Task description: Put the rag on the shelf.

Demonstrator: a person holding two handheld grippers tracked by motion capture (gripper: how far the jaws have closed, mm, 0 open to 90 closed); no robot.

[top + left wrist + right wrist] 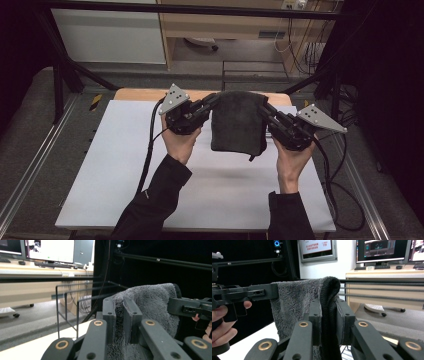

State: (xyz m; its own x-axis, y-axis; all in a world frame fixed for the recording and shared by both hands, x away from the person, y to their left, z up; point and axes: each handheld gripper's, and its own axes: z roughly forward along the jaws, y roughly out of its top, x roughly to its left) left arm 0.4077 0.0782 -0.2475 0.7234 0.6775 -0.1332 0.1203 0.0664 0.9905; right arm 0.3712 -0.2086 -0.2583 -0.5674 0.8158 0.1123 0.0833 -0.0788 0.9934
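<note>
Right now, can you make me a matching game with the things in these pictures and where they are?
Things:
1. left hand-held gripper
2. right hand-held gripper
3. grey towel
4. white mat

Places or states:
A. lies flat on the table
B. hangs down, lifted off the table
C. shut on the towel's top left corner in the high view
D. shut on the towel's top right corner in the high view

Pairs: 1-C, 2-D, 3-B, 4-A

Grey floor [30, 130]; wooden desk [387, 275] — lit monitors [382, 250]
</note>
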